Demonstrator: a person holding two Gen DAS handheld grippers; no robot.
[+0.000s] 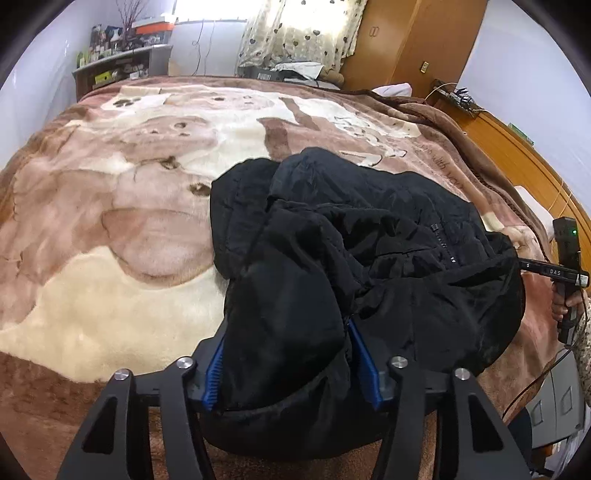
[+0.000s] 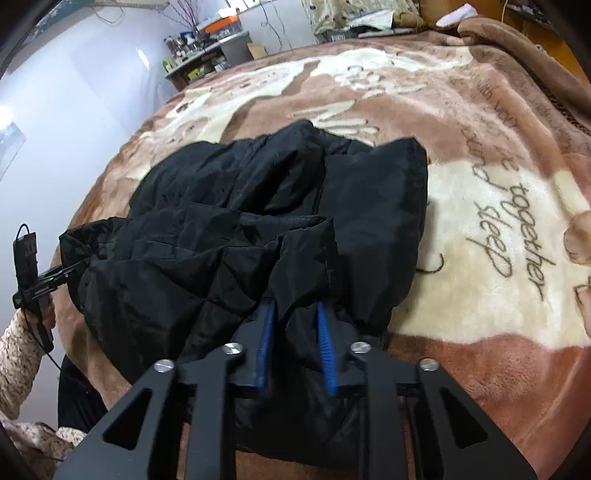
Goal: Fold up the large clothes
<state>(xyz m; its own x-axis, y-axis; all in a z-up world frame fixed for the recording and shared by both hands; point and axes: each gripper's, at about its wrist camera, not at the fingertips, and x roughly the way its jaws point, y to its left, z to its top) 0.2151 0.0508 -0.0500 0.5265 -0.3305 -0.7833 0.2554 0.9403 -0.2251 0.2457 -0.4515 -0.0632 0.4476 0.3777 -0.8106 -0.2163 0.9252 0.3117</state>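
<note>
A black padded jacket lies crumpled on the bed, with a zip pull showing on its right part. My left gripper holds a thick bunch of its near edge, which fills the gap between the blue pads. In the right wrist view the same jacket spreads away from me, and my right gripper is shut on a narrow fold of its near hem. Each gripper also shows in the other view, at the jacket's side edge: the right gripper in a hand, the left gripper with a knitted sleeve behind it.
A plush brown and cream blanket with bear figures and lettering covers the whole bed. A cluttered shelf stands at the far left, a curtain and wooden wardrobe behind. A wooden headboard runs along the right.
</note>
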